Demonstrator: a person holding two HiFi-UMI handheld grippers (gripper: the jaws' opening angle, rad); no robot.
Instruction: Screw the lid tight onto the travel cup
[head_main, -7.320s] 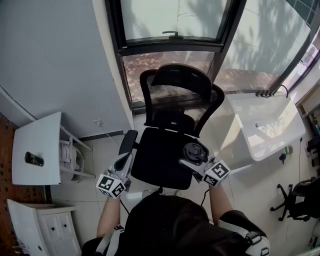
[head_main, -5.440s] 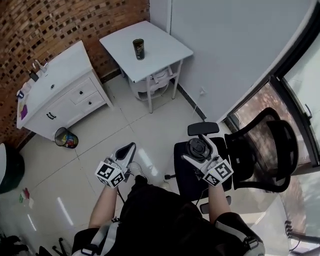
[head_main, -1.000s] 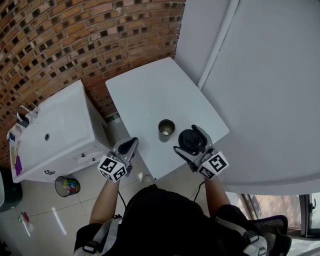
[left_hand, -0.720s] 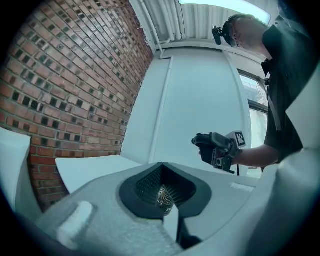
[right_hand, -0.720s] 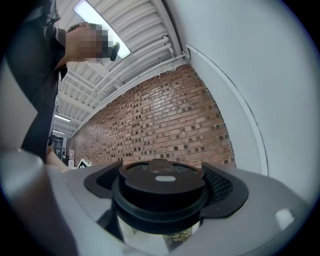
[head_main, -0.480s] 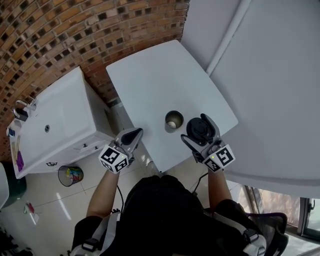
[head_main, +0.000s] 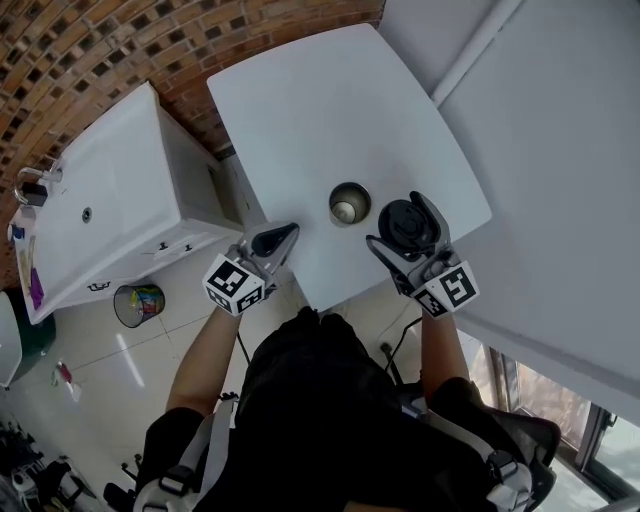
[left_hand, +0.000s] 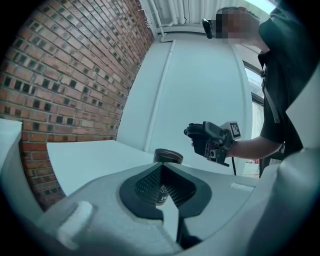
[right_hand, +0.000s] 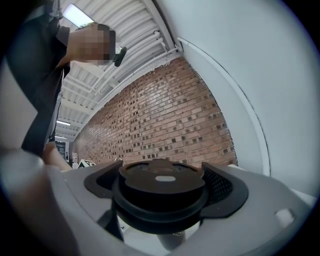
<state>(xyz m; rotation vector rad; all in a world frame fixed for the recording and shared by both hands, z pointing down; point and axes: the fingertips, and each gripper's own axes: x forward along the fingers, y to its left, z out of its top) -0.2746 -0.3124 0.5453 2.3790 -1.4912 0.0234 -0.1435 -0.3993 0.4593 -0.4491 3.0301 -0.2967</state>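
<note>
White cabinet (head_main: 110, 190) beside brick wall (head_main: 70, 55)

**Table** (head_main: 300, 100): plain white.
**Cup** (head_main: 349, 204): dark outside, dull metal inside.
**Lid** (head_main: 404, 222): black, with a small pale oval on top.
**Left gripper** (head_main: 285, 235) and **right gripper** (head_main: 396, 220): grey shells. The pads (left_hand: 150, 182) are black and ribbed.
**Cubes** (head_main: 232, 284): white, printed with black square markers.
**Brick wall** (head_main: 80, 50): red-brown, scattered with dark and pale bricks, and light mortar lines.
**Plain wall** (head_main: 560, 150): pale grey-blue.
**Cabinet** (head_main: 110, 190): white, with small dark handles.
**Bin** (head_main: 138, 304): dark rim, multicoloured contents.
**Floor** (head_main: 110, 400): pale glossy tiles.
**Person's top** (head_main: 330, 420): black. The straps (head_main: 195, 455) are grey.
</note>
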